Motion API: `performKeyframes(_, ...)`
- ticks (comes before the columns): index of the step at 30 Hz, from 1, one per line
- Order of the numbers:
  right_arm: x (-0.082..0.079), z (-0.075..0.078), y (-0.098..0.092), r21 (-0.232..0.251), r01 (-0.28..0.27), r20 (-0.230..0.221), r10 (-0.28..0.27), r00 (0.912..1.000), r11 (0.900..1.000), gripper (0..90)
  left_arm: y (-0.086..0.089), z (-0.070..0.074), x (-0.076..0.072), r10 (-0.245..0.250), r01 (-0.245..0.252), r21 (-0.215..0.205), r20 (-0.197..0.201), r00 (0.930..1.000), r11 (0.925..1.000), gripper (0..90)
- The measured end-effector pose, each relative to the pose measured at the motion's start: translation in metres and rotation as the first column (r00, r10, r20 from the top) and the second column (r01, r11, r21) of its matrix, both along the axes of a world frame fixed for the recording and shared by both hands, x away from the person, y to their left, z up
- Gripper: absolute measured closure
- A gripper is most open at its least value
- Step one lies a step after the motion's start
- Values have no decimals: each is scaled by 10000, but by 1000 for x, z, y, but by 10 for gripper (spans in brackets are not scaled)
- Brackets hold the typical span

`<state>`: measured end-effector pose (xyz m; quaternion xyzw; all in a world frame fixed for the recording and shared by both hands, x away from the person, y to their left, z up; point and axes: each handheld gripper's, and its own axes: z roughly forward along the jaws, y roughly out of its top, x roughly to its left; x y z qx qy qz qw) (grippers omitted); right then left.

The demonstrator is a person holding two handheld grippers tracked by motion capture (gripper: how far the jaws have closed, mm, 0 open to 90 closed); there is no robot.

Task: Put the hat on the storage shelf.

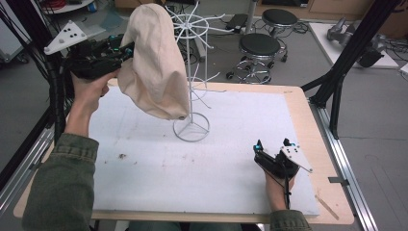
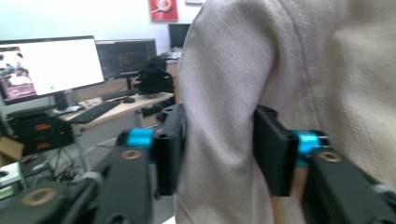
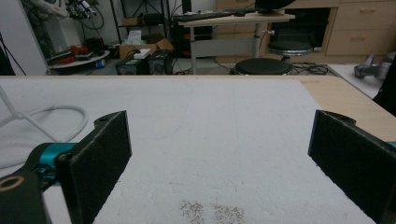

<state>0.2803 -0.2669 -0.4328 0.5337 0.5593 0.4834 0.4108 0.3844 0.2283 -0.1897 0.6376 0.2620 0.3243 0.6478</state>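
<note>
The left gripper (image 1: 126,49), jaws parted, is releasing the beige cap (image 1: 156,62) hanging on the white wire rack (image 1: 192,72); withdrawing straight avoids snagging.

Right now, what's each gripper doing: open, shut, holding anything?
Left gripper: jaws parted around a fold of the beige cloth hat on the white wire stand; whether the pads grip it cannot be told.
Right gripper: open, holding nothing, low over the white mat.
</note>
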Motion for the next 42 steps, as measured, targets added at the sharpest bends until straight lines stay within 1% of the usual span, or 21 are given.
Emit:
performKeyframes(2,0,0,0,9,-9,40,9,10000,10000,48,2,0,-1,34,-33,-147,74,10000,9999,464)
performKeyframes(5,0,0,-1,29,14,42,-14,10000,10000,48,6,1,-2,-2,4,-311,49,10000,9995,422)
performKeyframes(8,0,0,0,20,14,77,-14,10000,10000,48,10,1,-5,45,-37,-485,160,9999,9988,392)
performKeyframes(11,-1,0,0,9,12,65,-12,10000,10000,48,13,1,-7,169,-157,-562,218,9996,9983,390)
performKeyframes(16,-1,1,-1,-9,39,79,-39,10000,10000,48,18,-3,-10,293,-287,-520,115,9995,9982,376)
performKeyframes(18,-1,1,-1,-6,51,70,-51,10000,10000,48,20,-6,-12,374,-370,-578,57,9993,9976,367)
performKeyframes(22,-1,1,-1,16,74,72,-74,9999,10000,48,27,-12,-18,404,-400,-689,43,9992,9968,357)
performKeyframes(24,-1,1,-1,36,84,68,-84,9999,10000,48,30,-16,-22,315,-315,-751,-15,9995,9967,357)
performKeyframes(27,-2,1,-1,74,98,89,-98,9999,9999,48,36,-22,-27,180,-178,-759,29,9998,9970,356)
performKeyframes(31,-2,1,-1,50,107,98,-107,9999,9999,48,41,-33,-36,168,-177,-676,-133,9998,9976,351)
performKeyframes(34,-3,1,-2,110,168,104,-169,9998,9998,48,45,-45,-46,305,-317,-642,-193,9993,9974,344)
performKeyframes(36,-3,0,-2,123,163,25,-163,9999,9998,48,50,-53,-52,456,-472,-639,-273,9986,9968,343)
performKeyframes(38,-3,-1,-2,175,144,-7,-144,9999,9997,48,56,-61,-58,585,-612,-735,-390,9975,9954,343)
performKeyframes(39,-4,-1,-1,244,164,-34,-163,9999,9996,48,58,-64,-60,707,-736,-826,-373,9968,9939,343)
performKeyframes(40,-4,-1,-2,174,139,48,-139,9999,9998,48,61,-68,-63,841,-869,-981,-321,9959,9914,344)
performKeyframes(42,-4,0,-1,246,144,20,-145,9999,9996,48,65,-76,-66,959,-999,-1273,-371,9947,9868,347)
